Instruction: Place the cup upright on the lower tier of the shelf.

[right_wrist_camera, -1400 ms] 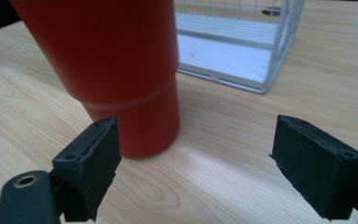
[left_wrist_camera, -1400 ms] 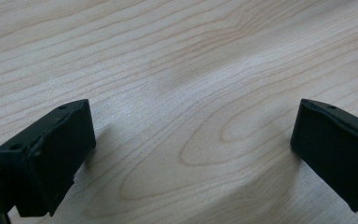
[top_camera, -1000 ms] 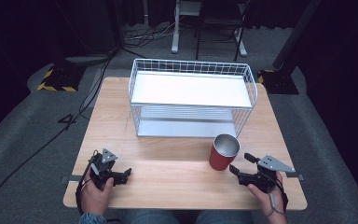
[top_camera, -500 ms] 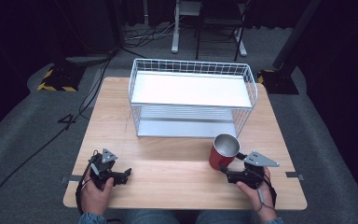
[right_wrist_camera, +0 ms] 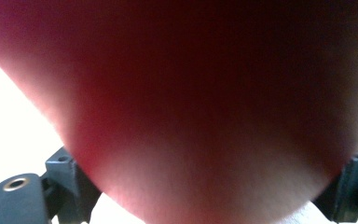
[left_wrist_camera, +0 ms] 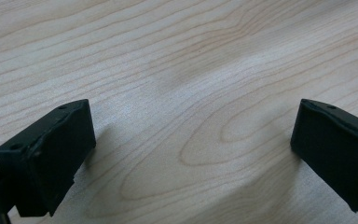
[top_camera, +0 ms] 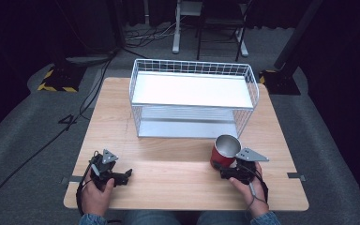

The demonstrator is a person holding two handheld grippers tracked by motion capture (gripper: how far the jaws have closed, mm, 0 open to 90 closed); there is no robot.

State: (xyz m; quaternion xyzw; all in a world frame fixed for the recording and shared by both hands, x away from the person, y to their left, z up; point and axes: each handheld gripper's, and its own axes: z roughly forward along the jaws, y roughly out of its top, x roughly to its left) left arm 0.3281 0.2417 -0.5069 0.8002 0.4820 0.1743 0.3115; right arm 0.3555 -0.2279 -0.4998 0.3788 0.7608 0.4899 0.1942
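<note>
A red metal cup [top_camera: 224, 152] with a shiny inside stands upright on the wooden table [top_camera: 178, 168], in front of the wire rack's right end. My right gripper [top_camera: 221, 169] is pushed up against the cup's near side, open, one jaw on each side of it. In the right gripper view the cup's red wall [right_wrist_camera: 200, 107] is very close, with the jaw tips at the bottom corners beside it. My left gripper [top_camera: 125, 175] rests low over bare wood near the front left, open, with nothing between its fingers [left_wrist_camera: 51, 149].
A white wire rack [top_camera: 193, 101] with two shelves stands at the middle back of the table. Dark floor, cables and chair legs lie beyond the far edge. Bare wood stretches between the two grippers.
My right gripper has moved left and forward from the front right until its jaws straddle the red cup. The cup has stayed in place, and the left gripper has not moved.
</note>
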